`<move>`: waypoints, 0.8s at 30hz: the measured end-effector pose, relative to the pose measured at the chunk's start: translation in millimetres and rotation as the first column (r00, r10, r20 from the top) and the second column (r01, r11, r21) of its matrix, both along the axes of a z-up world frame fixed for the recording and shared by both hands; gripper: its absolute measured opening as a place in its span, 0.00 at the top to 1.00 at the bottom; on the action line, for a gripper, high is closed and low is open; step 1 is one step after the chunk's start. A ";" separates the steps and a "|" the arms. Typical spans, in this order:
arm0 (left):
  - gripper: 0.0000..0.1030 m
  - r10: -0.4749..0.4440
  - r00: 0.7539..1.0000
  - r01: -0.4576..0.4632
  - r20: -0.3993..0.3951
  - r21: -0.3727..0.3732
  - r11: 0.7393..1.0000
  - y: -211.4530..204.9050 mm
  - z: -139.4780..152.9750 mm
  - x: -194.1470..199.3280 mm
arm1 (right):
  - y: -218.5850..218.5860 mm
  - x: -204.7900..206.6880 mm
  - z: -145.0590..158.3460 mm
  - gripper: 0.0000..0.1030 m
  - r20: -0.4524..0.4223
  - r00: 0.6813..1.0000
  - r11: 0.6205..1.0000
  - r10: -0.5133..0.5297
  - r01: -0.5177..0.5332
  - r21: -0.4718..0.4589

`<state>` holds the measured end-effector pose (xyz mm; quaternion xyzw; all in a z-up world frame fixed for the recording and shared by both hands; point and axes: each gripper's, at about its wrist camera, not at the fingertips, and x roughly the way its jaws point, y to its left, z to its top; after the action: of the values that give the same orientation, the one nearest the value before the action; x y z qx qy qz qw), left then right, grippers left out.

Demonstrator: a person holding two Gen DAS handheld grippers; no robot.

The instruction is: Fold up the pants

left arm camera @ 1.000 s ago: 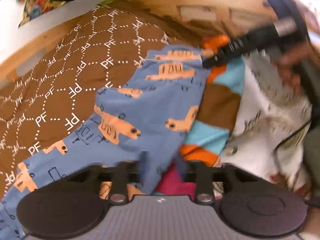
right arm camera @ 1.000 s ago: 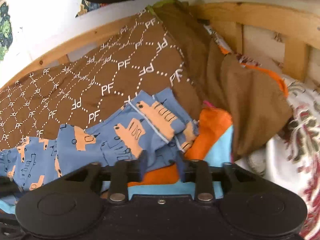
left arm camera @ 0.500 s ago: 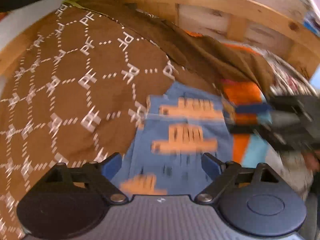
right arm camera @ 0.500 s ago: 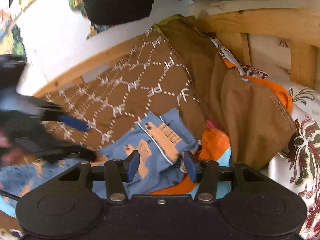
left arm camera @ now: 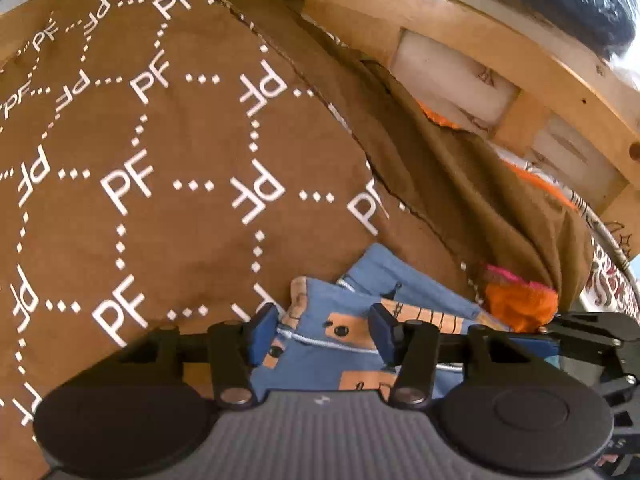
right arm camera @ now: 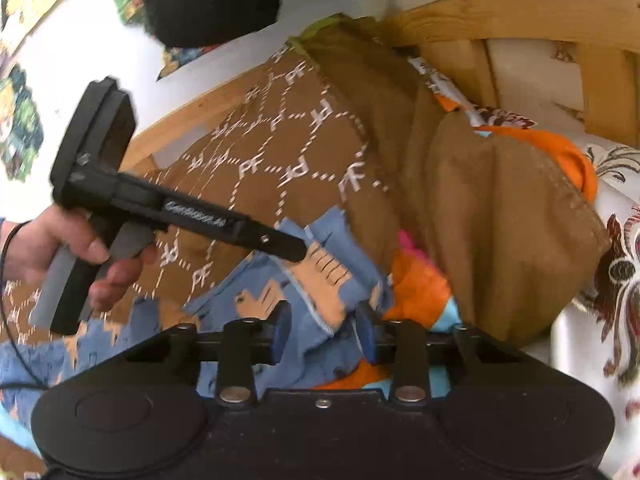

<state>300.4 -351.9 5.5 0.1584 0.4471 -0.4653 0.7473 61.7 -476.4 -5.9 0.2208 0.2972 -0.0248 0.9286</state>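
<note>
Pants [left arm camera: 340, 344], blue with orange truck print, lie bunched on the brown "PF" patterned blanket [left arm camera: 132, 184], close to the wooden bed frame [left arm camera: 480, 36]. Left gripper [left arm camera: 322, 332] points steeply down over the waistband end; its jaws have just been closing and now stand half spread, blue cloth lying between the pads, though no pad clearly presses on it. Right gripper [right arm camera: 322, 330] sits just beside it, jaws also just closing and part spread, a raised fold of the pants between them; cannot tell if the pads bite the fabric. From the right wrist view the left gripper [right arm camera: 296, 250] has its tip touching the top edge of the pants, with the person's hand [right arm camera: 60, 248] on its handle. Orange and light-blue cloth [right arm camera: 420, 292] lies under the pants on the right, a plain brown fold [right arm camera: 500, 220] beside that, then a white floral sheet [right arm camera: 600, 280].
</note>
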 end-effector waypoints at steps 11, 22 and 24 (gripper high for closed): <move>0.87 -0.039 0.995 0.039 0.092 0.003 0.999 -6.8 20.4 -10.5 | -2.4 -20.7 9.5 1.00 0.025 0.996 0.997 -0.080 0.080 -0.022; 0.90 -0.085 0.985 0.080 0.150 0.036 0.996 -34.5 26.6 -24.9 | -1.1 -21.7 7.4 0.76 -0.001 1.000 1.000 -0.024 0.024 -0.017; 0.90 -0.056 0.989 0.053 0.137 0.028 0.998 -31.1 27.4 -21.0 | 3.9 -18.3 9.2 0.75 0.008 1.000 0.998 -0.024 0.024 -0.066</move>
<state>279.4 -383.0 32.9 0.2111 0.3955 -0.4681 0.7615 43.4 -472.5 3.3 0.1935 0.2904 -0.0450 0.9361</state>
